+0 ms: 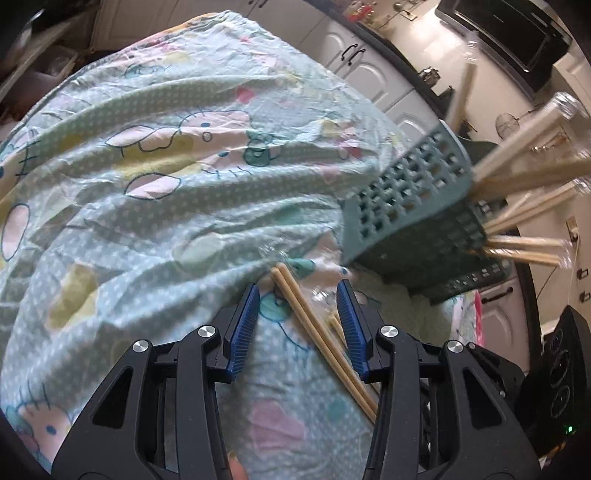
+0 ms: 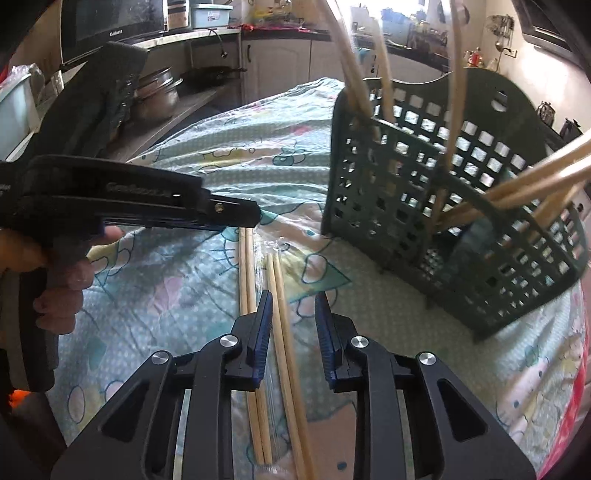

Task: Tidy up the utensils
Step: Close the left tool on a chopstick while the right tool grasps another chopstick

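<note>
Two pairs of wooden chopsticks lie side by side on the patterned cloth. The left gripper (image 1: 299,286) is open, and one pair (image 1: 314,332) lies between its blue pads, nearer the right pad and not pinched. In the right wrist view, that gripper (image 2: 255,216) reaches in from the left over the far end of the left pair (image 2: 246,273). The right gripper (image 2: 293,295) is also open, straddling the other pair (image 2: 281,314). That pair lies against its left pad with a gap to the right pad. A green lattice basket (image 1: 406,206) (image 2: 388,177) holds several upright chopsticks (image 2: 517,184).
A rumpled cartoon-print cloth (image 1: 166,184) covers the table. A clear plastic wrapper (image 2: 275,245) lies at the chopsticks' far ends. A hand (image 2: 62,273) grips the left tool's handle. White kitchen cabinets (image 1: 369,70), pots (image 2: 159,92) and a microwave (image 2: 110,22) stand beyond the table.
</note>
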`<state>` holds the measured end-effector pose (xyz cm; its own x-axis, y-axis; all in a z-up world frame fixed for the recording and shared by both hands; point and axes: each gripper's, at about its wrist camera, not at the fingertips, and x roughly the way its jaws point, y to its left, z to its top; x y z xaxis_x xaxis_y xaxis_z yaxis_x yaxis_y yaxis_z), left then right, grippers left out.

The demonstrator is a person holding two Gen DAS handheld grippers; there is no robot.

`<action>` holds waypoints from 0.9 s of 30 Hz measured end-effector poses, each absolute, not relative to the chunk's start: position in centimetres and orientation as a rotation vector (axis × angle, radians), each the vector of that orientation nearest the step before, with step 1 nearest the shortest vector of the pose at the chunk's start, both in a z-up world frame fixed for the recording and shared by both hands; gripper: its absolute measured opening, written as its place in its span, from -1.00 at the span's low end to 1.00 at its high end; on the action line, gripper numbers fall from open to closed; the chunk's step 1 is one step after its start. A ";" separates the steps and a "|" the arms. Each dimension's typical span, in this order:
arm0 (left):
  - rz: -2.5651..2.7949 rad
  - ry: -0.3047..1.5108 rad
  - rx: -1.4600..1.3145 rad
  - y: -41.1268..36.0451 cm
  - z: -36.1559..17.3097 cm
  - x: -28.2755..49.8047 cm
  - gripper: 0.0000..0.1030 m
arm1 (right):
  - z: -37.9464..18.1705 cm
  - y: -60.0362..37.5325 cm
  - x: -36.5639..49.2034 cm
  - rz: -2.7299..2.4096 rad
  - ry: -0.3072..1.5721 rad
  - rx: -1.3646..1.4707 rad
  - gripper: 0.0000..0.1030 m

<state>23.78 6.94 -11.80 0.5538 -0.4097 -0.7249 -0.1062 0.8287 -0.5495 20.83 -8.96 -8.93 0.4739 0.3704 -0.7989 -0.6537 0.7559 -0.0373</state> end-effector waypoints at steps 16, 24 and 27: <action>-0.156 0.976 -0.609 7.9 -12.8 25.6 -0.72 | -10.3 -5.8 24.0 0.682 0.934 -0.350 -0.57; -0.160 0.974 -0.638 8.5 -13.2 25.9 -0.80 | -11.0 -4.6 24.7 0.673 0.939 -0.339 -0.76; -0.163 0.973 -0.648 8.6 -13.2 25.9 -0.83 | -10.8 -4.4 24.5 0.668 0.933 -0.338 -0.80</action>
<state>25.94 8.63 -13.24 0.5672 -0.4083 -0.7152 -0.1523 0.8015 -0.5783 24.46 -4.43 -10.83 0.4167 0.3797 -0.8259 -0.6593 0.7518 0.0130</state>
